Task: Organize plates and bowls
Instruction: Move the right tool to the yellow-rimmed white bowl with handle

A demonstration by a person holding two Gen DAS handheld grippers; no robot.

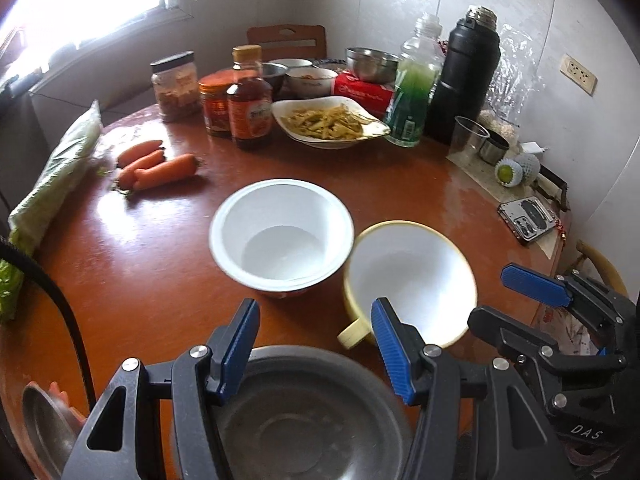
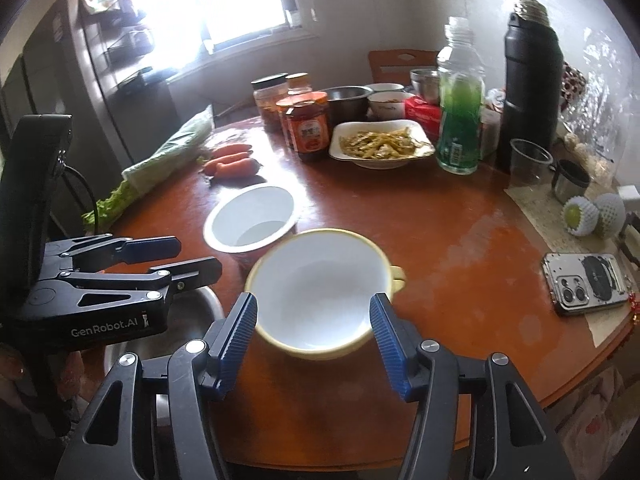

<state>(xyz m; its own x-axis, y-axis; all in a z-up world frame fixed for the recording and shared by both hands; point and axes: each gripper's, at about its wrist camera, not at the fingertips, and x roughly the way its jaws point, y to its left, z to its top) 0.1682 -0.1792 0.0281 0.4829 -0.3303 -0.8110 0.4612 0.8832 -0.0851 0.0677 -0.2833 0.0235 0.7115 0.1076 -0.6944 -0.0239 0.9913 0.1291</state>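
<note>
A white bowl (image 1: 280, 236) (image 2: 252, 224) stands in the middle of the round brown table (image 1: 140, 260). Right beside it sits a yellow-rimmed bowl with a handle (image 1: 408, 280) (image 2: 320, 292), white inside and empty. My right gripper (image 2: 314, 299) (image 1: 490, 293) is open at this bowl's near side, its blue pads flanking the rim without pressing on it. A steel bowl (image 1: 304, 420) (image 2: 192, 320) lies at the table's near edge. My left gripper (image 1: 315, 304) (image 2: 200, 257) hovers open just above it, holding nothing.
At the back stand a plate of food (image 1: 328, 120), several jars (image 1: 218, 104), steel bowls (image 1: 370, 64), a green bottle (image 1: 412, 96) and a black flask (image 1: 468, 76). Carrots (image 1: 156, 164) and bagged greens (image 1: 60, 168) lie left. A phone (image 1: 528, 220) lies right.
</note>
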